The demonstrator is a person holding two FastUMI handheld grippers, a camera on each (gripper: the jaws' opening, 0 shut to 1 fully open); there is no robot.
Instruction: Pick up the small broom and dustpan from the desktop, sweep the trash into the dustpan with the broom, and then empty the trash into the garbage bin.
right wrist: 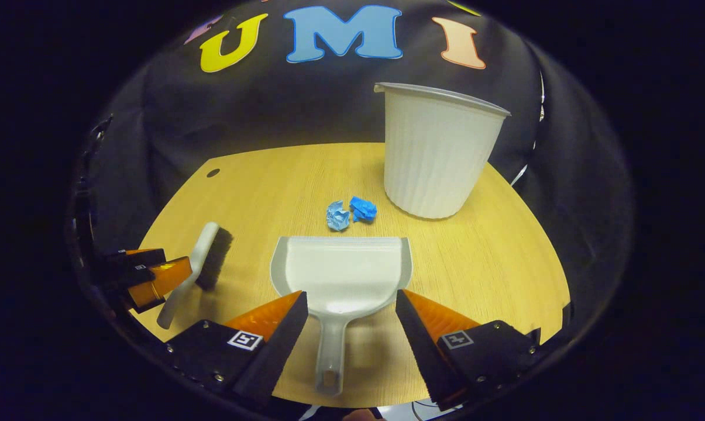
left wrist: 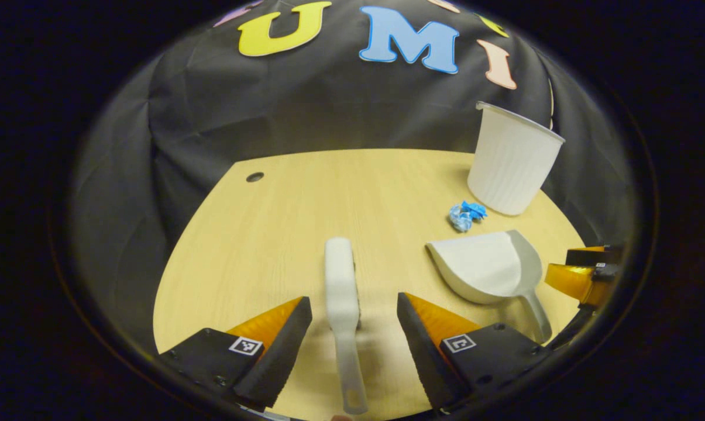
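Pickup step: left gripper (left wrist: 355, 327) spread astride the small white plastic broom (left wrist: 341, 292) handle, lower centre, right gripper (right wrist: 352, 327) spread astride the grey plastic dustpan (right wrist: 343, 280) handle (both flat on desk); next, close both

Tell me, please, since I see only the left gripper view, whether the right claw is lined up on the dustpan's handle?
Observer: Yes. The right claw is open, and the dustpan handle lies between its fingers, untouched.
Operator: Thank you. Is the trash one piece?
Observer: Two: a pale blue wad and a brighter blue wad, side by side between the dustpan's lip and the bin.
Operator: And the broom's bristles?
Observer: The broom lies on its side, dark bristles facing the dustpan.
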